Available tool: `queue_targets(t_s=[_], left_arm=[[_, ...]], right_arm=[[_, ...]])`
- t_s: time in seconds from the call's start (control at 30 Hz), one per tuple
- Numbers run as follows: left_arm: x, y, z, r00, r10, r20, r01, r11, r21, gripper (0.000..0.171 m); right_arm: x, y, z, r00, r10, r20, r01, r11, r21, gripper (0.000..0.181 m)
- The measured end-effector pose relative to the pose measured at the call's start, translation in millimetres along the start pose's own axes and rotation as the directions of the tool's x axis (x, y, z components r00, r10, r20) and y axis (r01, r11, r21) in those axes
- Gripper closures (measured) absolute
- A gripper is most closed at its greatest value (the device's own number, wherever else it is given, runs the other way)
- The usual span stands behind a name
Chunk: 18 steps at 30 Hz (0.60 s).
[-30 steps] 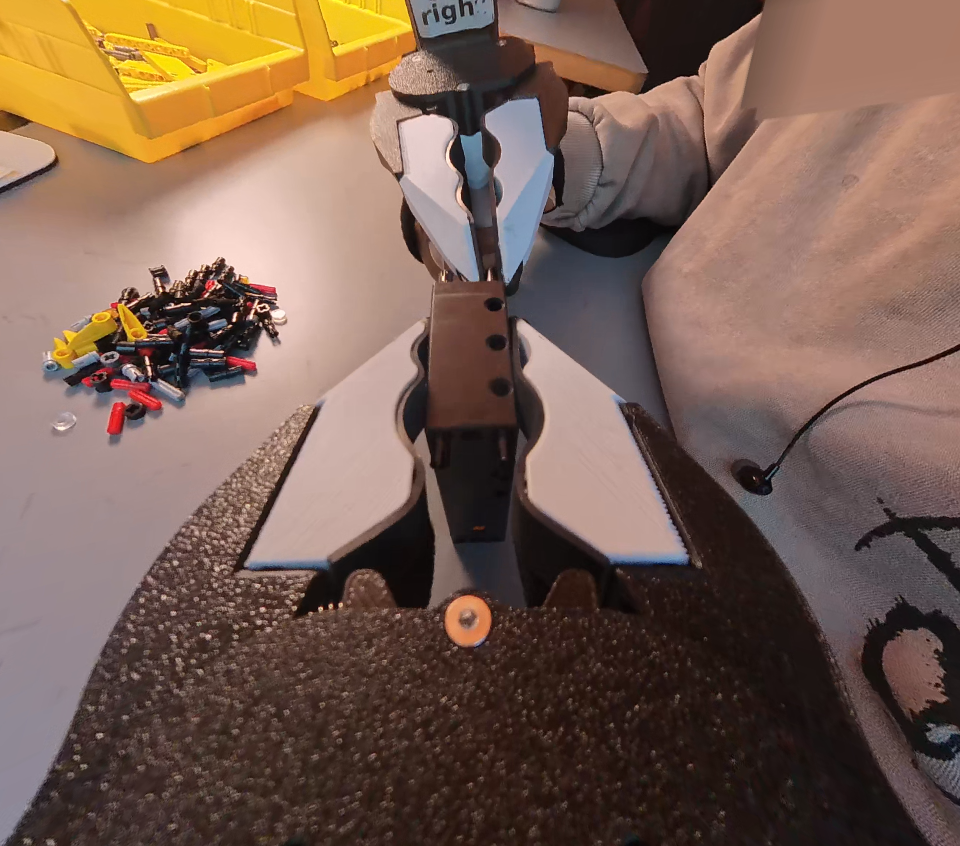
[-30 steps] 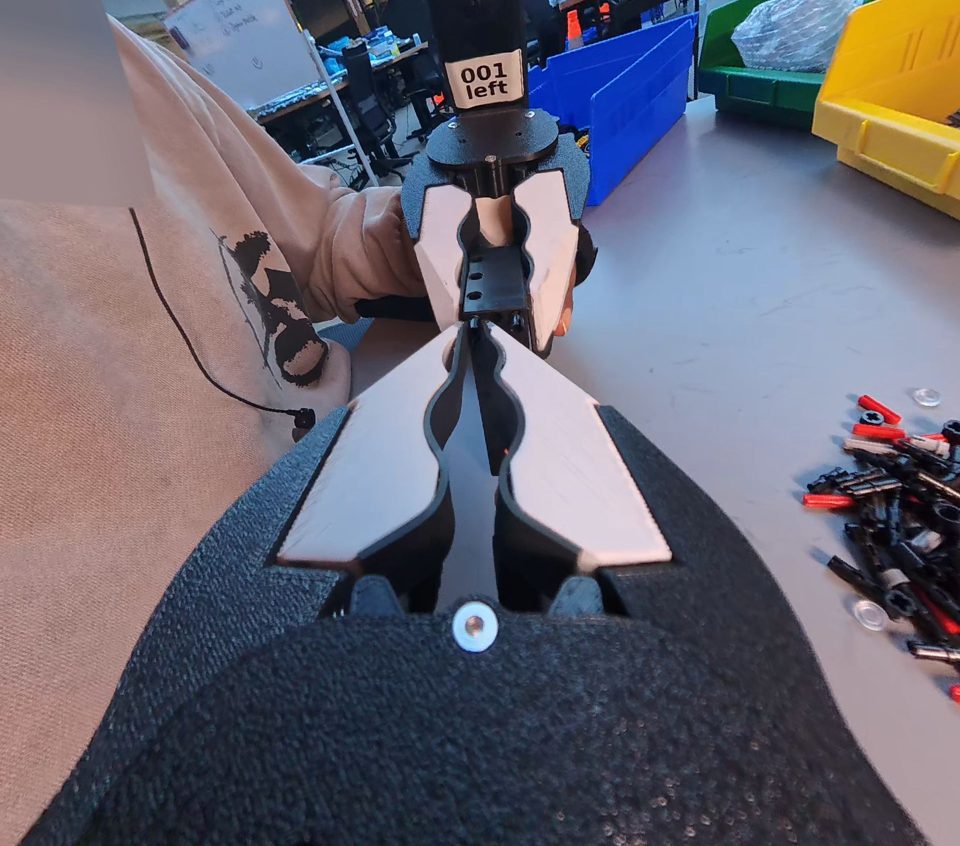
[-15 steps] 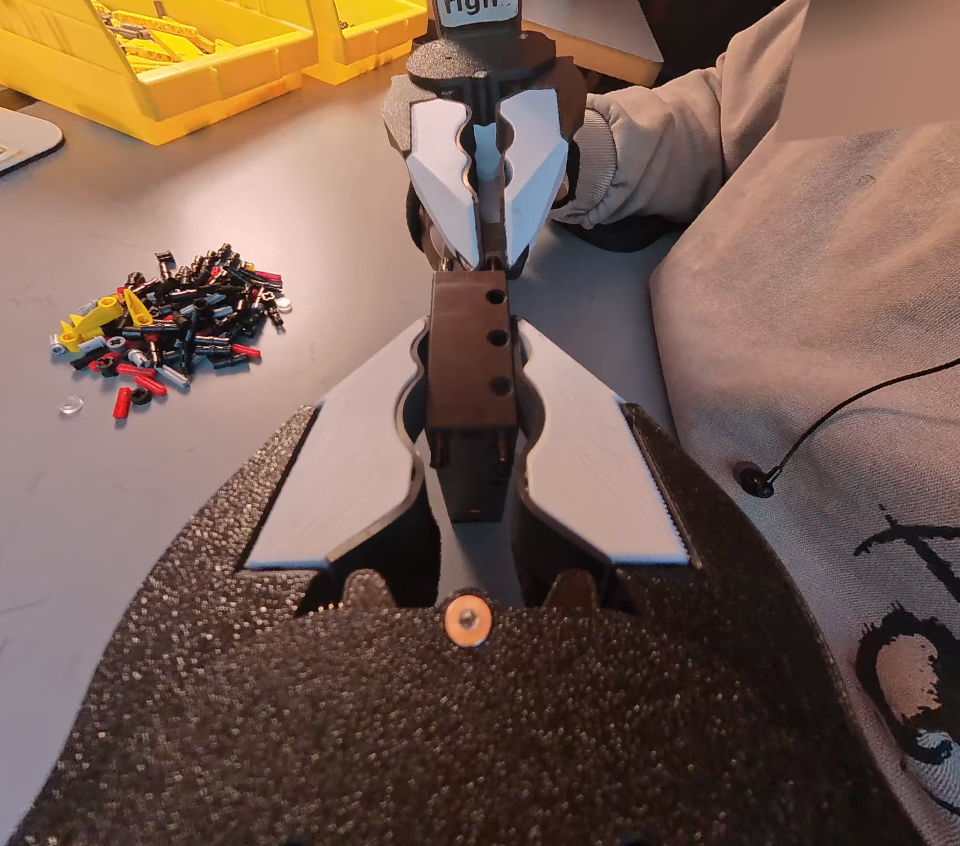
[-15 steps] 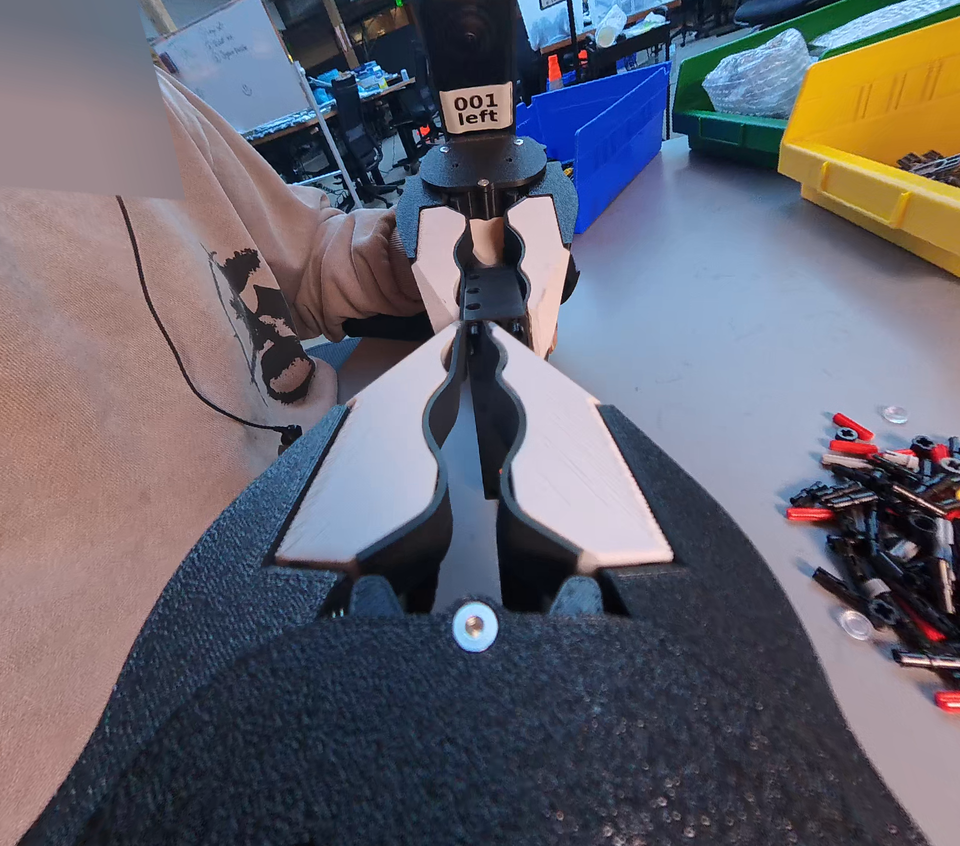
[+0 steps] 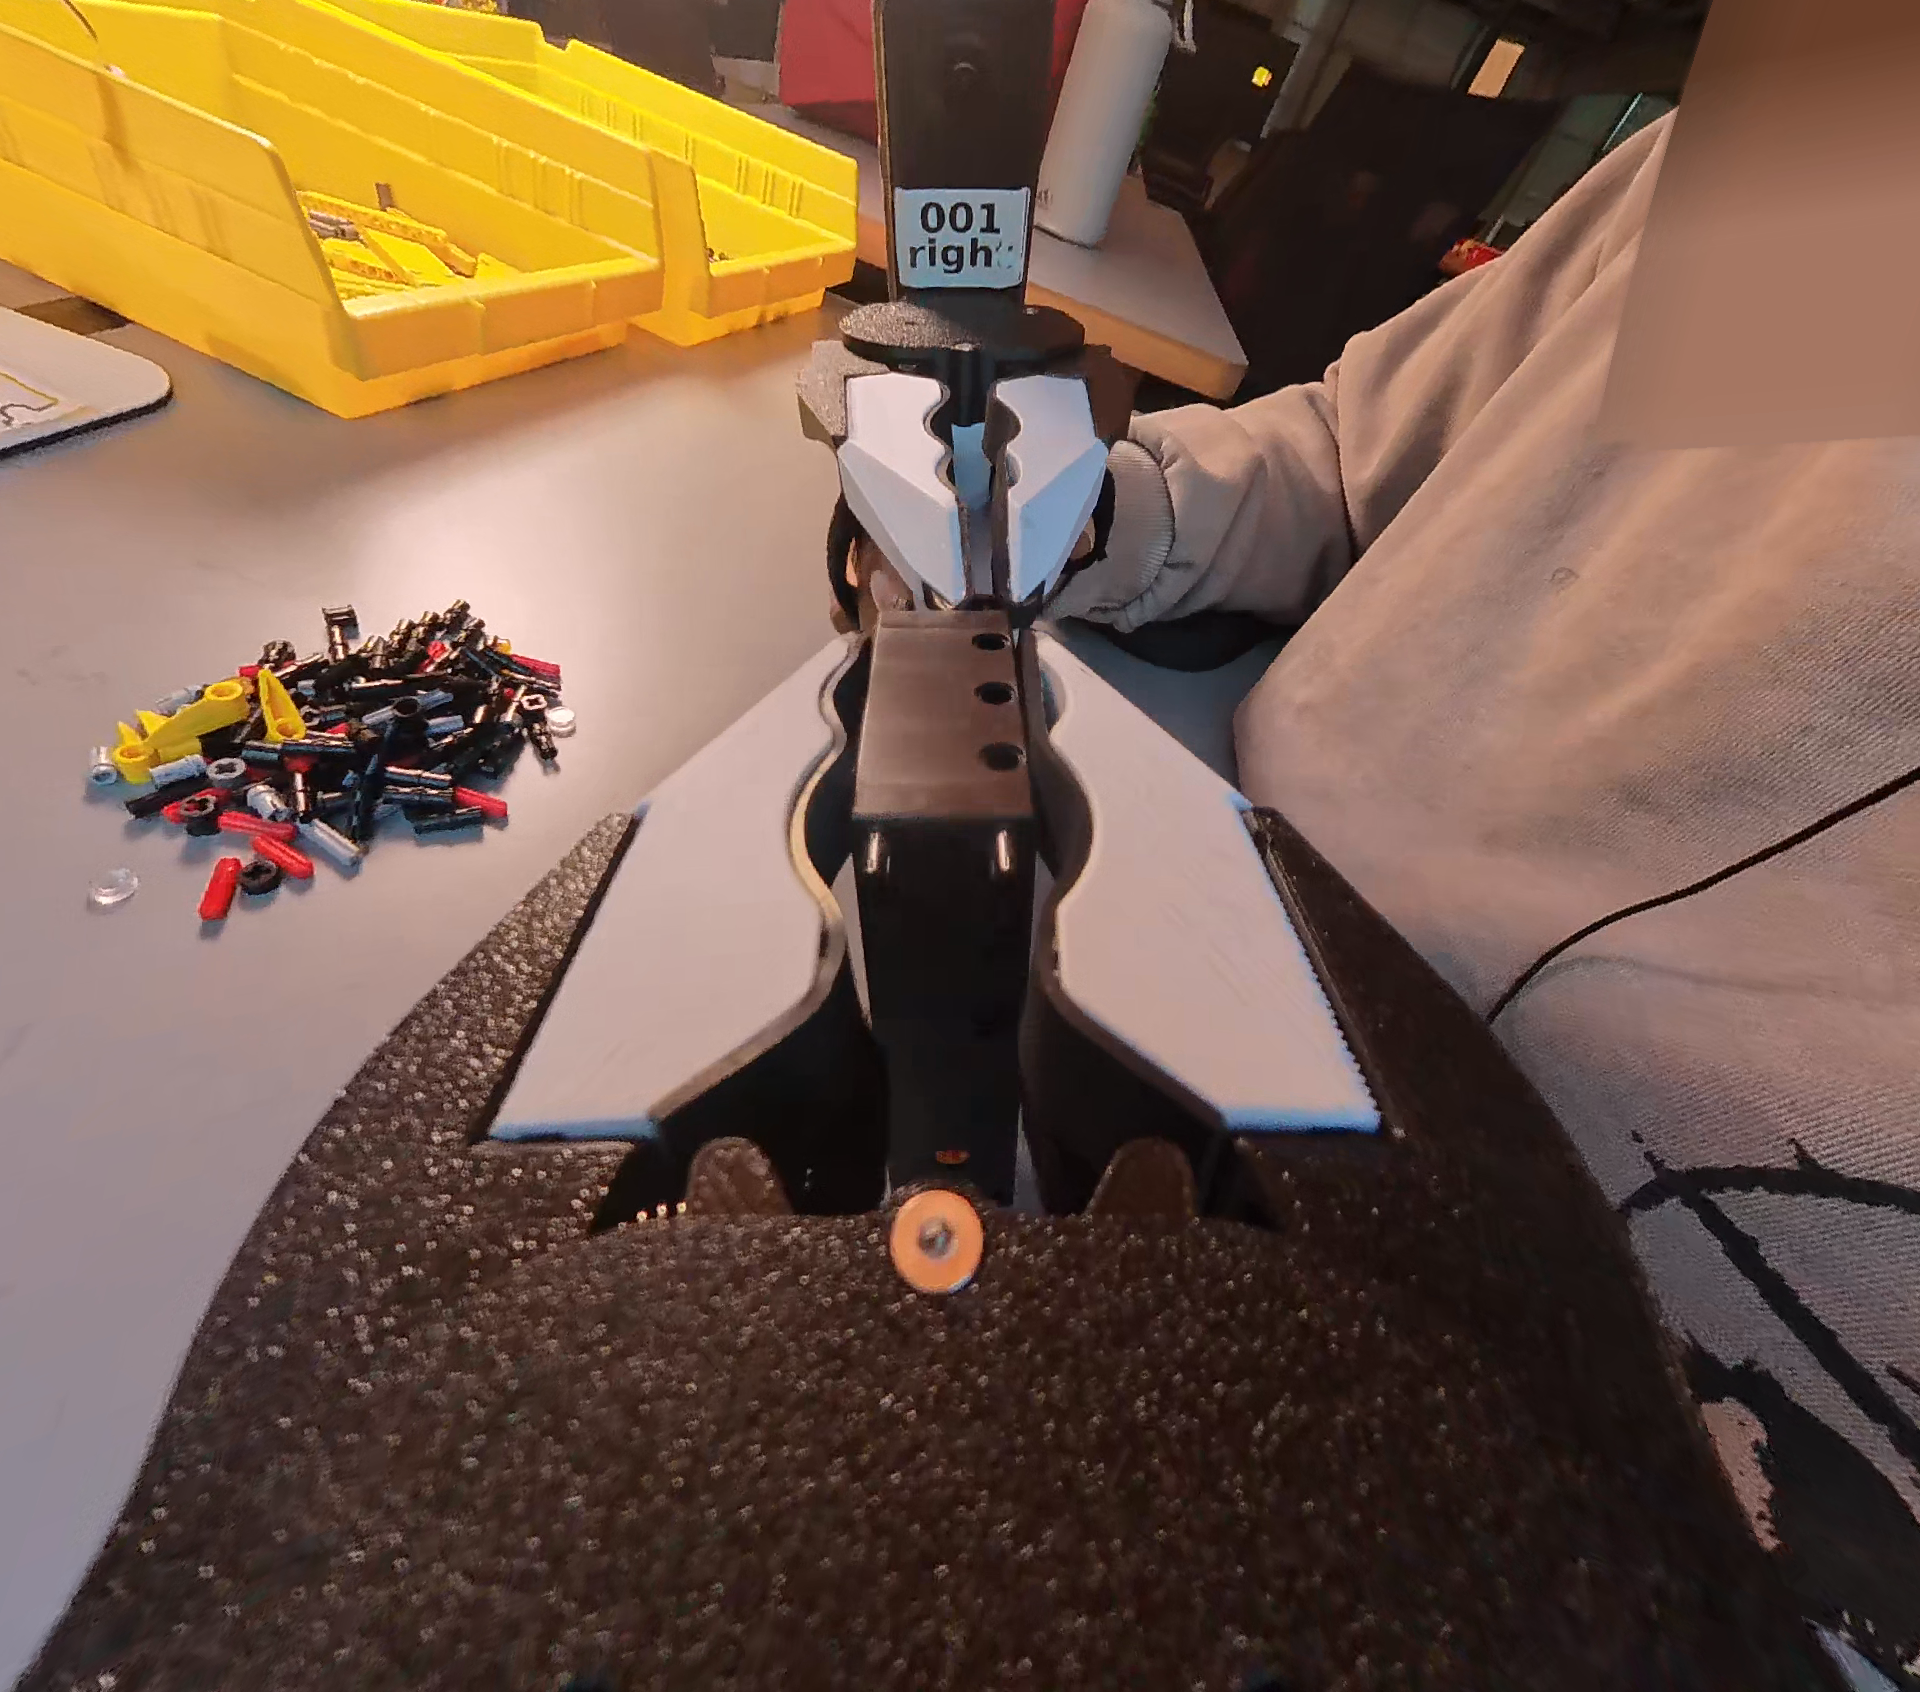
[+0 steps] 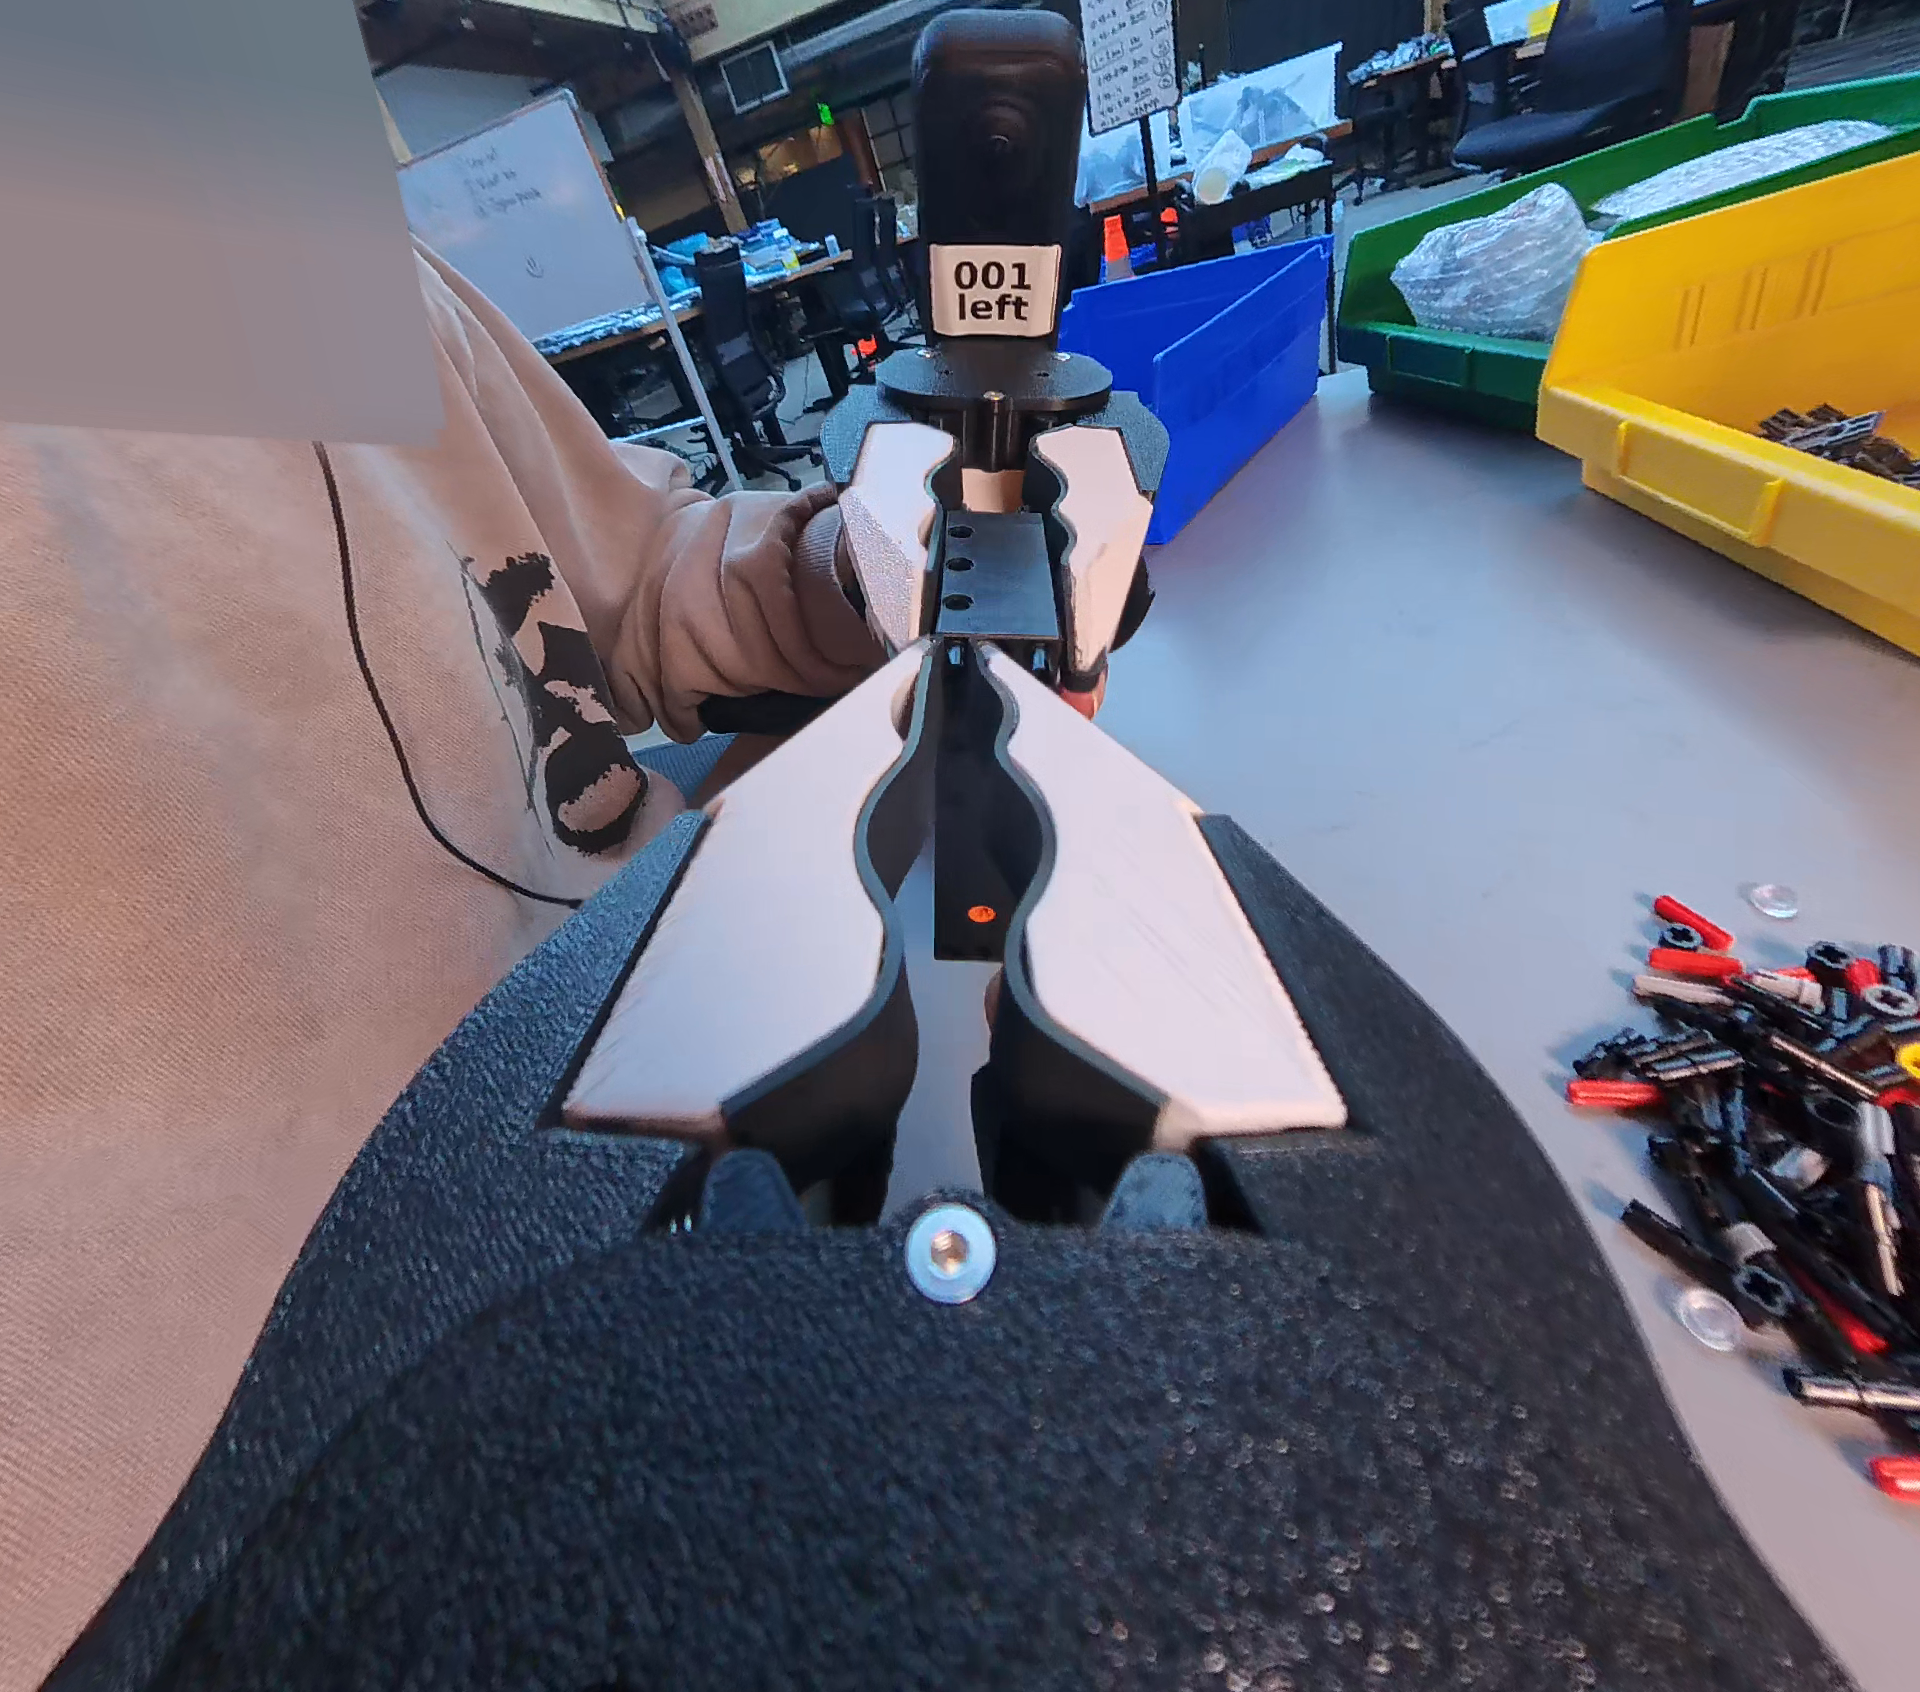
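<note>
Black motor block (image 5: 943, 749) clamped in left gripper (image 5: 940, 655); right gripper (image 6: 961, 671) nearly closed at its end; loose pins (image 5: 332, 738) untouched on desk (image 5: 520, 520).

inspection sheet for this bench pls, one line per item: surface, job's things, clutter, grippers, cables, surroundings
Surface: grey table, mostly bare.
Job's things: black block with three holes held in the left gripper; the right gripper is closed on a thin black piece at the block's end.
Clutter: pile of small black, red, grey and yellow parts on the table, with a few clear round bits beside it.
Grippers: both shut, tip to tip above the table.
Cables: thin black cord across the person's sweatshirt.
Surroundings: yellow bins, blue bin, green bin, white bottle, whiteboard, office chairs behind.
</note>
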<state>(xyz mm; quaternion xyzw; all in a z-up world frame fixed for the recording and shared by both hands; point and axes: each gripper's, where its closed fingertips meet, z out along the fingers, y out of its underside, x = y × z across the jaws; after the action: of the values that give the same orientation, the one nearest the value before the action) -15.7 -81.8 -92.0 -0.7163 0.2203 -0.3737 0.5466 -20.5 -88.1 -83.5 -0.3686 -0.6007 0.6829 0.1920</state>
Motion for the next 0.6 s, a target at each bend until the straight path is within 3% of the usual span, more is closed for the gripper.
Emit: queue_targets(t_s=[0.2, 0.27, 0.33, 0.43, 0.5, 0.6], left_arm=[[-4, -13, -6, 0.998, -0.063, -0.019, 0.065, 0.995, 0.079, 0.145], [-28, -51, -61, 0.988, -0.151, 0.019, 0.137, 0.935, 0.327, 0.145], [-34, -46, -74, 0.988, -0.053, 0.148, 0.010, 0.961, 0.278, 0.145], [-28, -36, -46, 0.992, -0.092, 0.081, 0.070, 0.968, 0.239, 0.145], [-34, -35, -46, 0.991, -0.105, 0.085, 0.082, 0.968, 0.239, 0.145], [-46, -20, -48, 0.982, -0.143, 0.123, 0.115, 0.971, 0.211, 0.146]], right_arm=[[3, -5, -4, 1.000, 0.009, 0.009, -0.010, 1.000, 0.028, 0.181], [26, -20, -40, 0.995, 0.061, -0.077, -0.051, 0.990, 0.131, 0.181], [43, -15, -58, 0.979, 0.000, -0.204, 0.015, 0.997, 0.070, 0.181], [59, -4, -40, 0.967, -0.049, -0.250, 0.043, 0.999, -0.028, 0.181], [73, 0, -39, 0.961, -0.052, -0.272, 0.031, 0.996, -0.081, 0.181], [82, -3, -42, 0.942, -0.072, -0.329, 0.056, 0.997, -0.059, 0.181]])
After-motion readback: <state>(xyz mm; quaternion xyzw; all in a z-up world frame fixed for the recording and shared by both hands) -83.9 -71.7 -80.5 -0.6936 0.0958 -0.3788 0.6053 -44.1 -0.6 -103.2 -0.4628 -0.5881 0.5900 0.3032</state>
